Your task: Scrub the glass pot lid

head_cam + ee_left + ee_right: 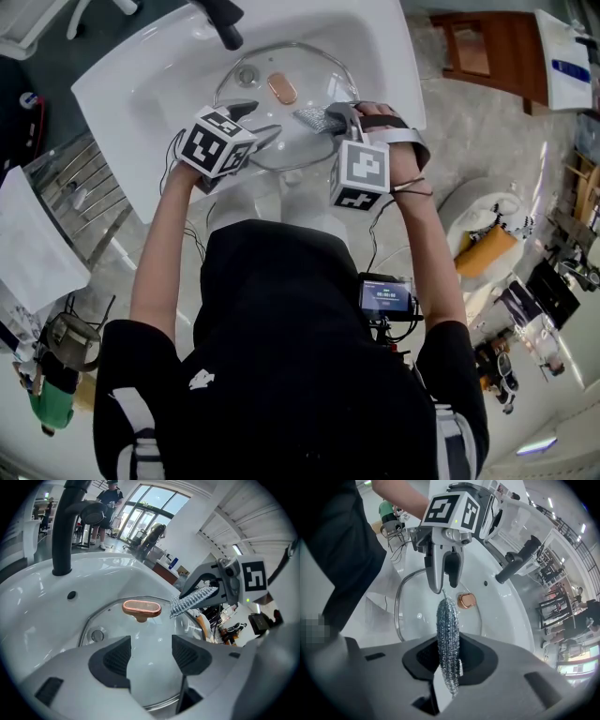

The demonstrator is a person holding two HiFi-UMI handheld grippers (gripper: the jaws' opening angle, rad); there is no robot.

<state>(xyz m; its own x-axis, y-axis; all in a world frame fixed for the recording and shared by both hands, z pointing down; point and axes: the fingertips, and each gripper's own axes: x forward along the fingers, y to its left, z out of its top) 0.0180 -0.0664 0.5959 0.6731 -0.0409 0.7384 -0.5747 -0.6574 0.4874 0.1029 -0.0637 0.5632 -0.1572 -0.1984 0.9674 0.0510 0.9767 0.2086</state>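
One round, clear glass pot lid with a copper-coloured oval knob lies inside the white ceramic sink basin, over the drain and below the black tap.

The left gripper reaches over the lid's near left rim. In the left gripper view its jaws stand a narrow way apart with only the clear glass and the lid's metal edge showing in the gap. Whether the pads touch the lid cannot be told.

The right gripper is at the lid's near right side. In the right gripper view its jaws are clamped on a silvery wire-mesh scrubber, which sticks out past the tips toward the left gripper and the knob. In the left gripper view the scrubber hangs above the lid's right edge.

Behind the grippers stands the person, in a black short-sleeved shirt, bent over the sink.
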